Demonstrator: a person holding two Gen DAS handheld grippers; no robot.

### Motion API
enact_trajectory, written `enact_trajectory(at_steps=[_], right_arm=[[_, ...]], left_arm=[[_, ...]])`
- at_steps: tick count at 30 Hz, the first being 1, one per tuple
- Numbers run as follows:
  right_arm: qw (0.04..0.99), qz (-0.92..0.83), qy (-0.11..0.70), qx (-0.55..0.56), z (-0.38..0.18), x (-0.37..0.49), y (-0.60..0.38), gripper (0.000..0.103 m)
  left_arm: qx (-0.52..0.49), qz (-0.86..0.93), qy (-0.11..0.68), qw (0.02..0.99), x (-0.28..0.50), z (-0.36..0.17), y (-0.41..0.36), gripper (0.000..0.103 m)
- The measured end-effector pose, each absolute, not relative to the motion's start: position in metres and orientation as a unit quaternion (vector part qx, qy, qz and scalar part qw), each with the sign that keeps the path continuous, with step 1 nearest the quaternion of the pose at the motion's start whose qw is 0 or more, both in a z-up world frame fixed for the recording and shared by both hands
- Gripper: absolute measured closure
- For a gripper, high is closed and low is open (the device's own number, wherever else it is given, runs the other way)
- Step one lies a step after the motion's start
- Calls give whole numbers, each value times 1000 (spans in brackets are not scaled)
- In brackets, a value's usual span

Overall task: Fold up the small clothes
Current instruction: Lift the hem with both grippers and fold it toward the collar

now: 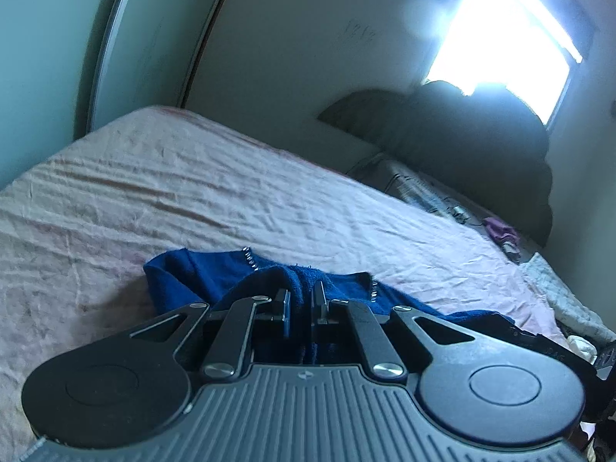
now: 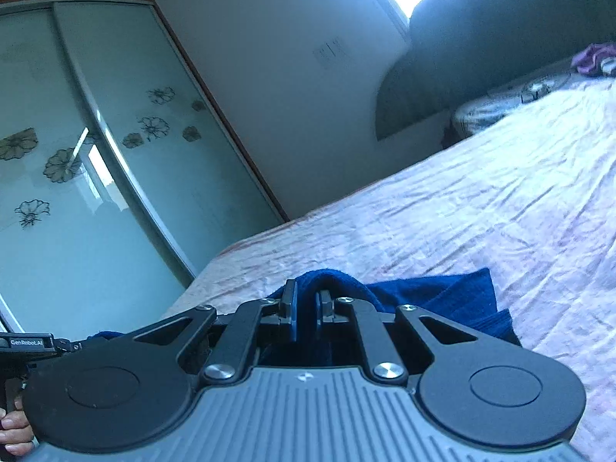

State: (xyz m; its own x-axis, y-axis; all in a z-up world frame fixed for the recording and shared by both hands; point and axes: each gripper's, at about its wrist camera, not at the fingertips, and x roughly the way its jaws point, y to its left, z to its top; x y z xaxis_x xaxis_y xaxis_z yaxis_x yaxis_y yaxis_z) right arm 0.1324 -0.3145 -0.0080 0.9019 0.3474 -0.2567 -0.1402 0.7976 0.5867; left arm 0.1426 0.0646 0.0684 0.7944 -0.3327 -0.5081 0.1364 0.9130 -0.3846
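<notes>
A small dark blue garment [image 1: 215, 273] lies on the pink bed sheet [image 1: 154, 192], partly lifted. My left gripper [image 1: 302, 300] is shut on a fold of the blue cloth, which bulges up between its fingers. In the right wrist view the same blue garment [image 2: 442, 292] spreads to the right on the sheet [image 2: 481, 211]. My right gripper [image 2: 307, 300] is shut on a raised fold of it. The other gripper's body [image 2: 27, 342] shows at the left edge, with a hand below it.
A wardrobe with glass sliding doors [image 2: 96, 154] stands beyond the bed's far edge. A dark heap [image 1: 462, 134] sits under a bright window [image 1: 500, 38]. Purple cloth [image 1: 500, 231] and patterned bedding [image 1: 423, 188] lie at the bed's far right.
</notes>
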Motion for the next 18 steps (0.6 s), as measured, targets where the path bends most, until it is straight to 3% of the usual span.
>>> enact_trajectory(at_steps=[15,16,18], right_arm=[[920,125,240,283,-40,187,-316,94],[916,126,249,287,-44,191,-317,94],[911,122,268,288,-51,197,-317,92]], left_arm=[[-185,-98,362,908,204,23,68,93],[-191,-95,369,904,206,19,70,87],[-204,-95,378,898,209,14,75,86]])
